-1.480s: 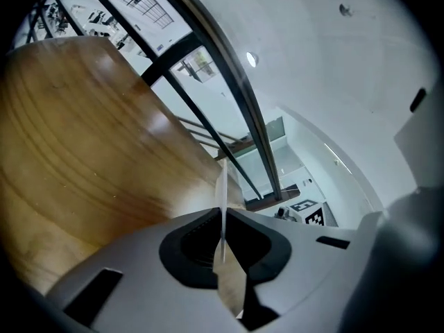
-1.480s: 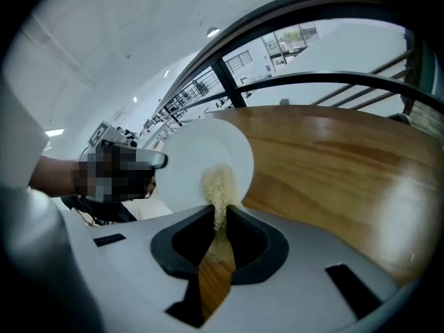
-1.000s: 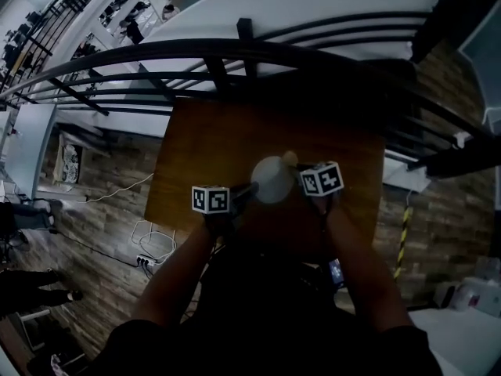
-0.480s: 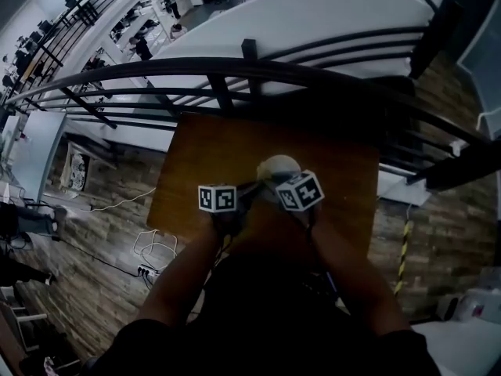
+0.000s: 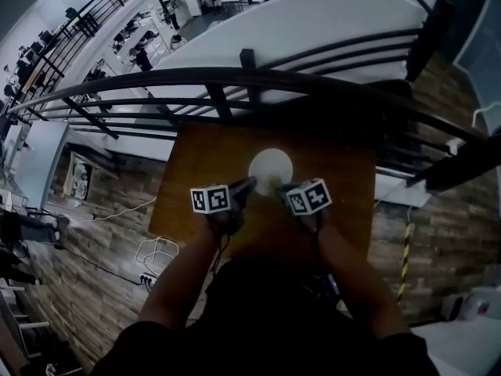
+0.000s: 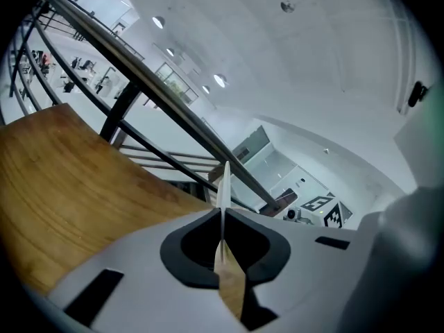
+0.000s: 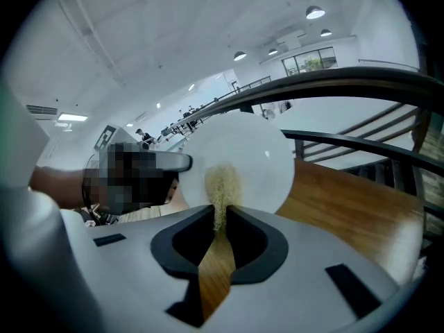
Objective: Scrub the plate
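A white round plate [image 5: 270, 168] is held over the wooden table [image 5: 200, 151], its face toward me. My left gripper [image 5: 247, 185] is shut on the plate's rim; in the left gripper view the plate [image 6: 223, 180] shows edge-on, pinched between the jaws of the left gripper [image 6: 222, 212]. My right gripper [image 5: 283, 189] is shut on a pale yellow fibrous scrub pad [image 7: 222, 184]. That pad lies against the plate [image 7: 250, 159] just beyond the jaws of the right gripper [image 7: 220, 214], low on its face.
A dark metal railing [image 5: 250, 81] runs along the table's far edge, with an open hall far below it. Bare wood [image 7: 361, 217] stretches to the right of the plate. Cables lie on the floor [image 5: 153, 249] at the left.
My right gripper swept left over the plate's face, then drew back toward me, so the whole plate shows again. The left gripper kept its hold and lifted the plate slightly farther away.
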Available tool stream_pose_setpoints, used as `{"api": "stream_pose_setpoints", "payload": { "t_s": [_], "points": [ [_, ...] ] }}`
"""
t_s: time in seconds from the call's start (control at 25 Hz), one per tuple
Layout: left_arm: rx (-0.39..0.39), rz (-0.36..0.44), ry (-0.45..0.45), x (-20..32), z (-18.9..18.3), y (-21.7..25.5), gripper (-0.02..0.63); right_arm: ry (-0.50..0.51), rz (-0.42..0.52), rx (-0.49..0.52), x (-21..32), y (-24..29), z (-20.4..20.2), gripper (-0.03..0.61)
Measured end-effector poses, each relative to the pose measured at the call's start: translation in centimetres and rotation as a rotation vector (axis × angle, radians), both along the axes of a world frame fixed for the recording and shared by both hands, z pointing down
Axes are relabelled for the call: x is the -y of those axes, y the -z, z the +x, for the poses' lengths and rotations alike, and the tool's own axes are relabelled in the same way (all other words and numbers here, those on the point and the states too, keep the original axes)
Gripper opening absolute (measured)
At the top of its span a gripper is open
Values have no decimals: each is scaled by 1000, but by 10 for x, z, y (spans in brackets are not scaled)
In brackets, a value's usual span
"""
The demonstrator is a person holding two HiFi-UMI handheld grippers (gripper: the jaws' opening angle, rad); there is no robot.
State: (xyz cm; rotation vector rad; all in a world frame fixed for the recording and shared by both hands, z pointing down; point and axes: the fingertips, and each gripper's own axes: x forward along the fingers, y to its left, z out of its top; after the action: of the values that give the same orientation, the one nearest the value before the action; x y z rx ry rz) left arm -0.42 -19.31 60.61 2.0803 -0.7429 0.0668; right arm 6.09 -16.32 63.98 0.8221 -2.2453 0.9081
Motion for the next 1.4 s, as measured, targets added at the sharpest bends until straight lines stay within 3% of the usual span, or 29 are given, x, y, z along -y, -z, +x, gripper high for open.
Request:
{"api": "stream_pose_setpoints", "payload": {
  "t_s": [0.24,0.44,0.88,1.16,1.4],
  "points": [
    [2,3,-28,-18,-1,6,25,-90,-16,-23,20,-5,40,55],
    [-9,-2,-25,-28,-5,6,26,-127,25,-28,40,10,49,55],
    [-35,-2,-37,-25,2,14,25,-34,129,-35,46,51,-7,55],
    [-50,2,1,-14,-6,17,23,38,115,-26,22,48,-35,55],
    [-52,18,35,-10,-22,24,23,56,85,-46,7,36,-31,54]
  ]
}}
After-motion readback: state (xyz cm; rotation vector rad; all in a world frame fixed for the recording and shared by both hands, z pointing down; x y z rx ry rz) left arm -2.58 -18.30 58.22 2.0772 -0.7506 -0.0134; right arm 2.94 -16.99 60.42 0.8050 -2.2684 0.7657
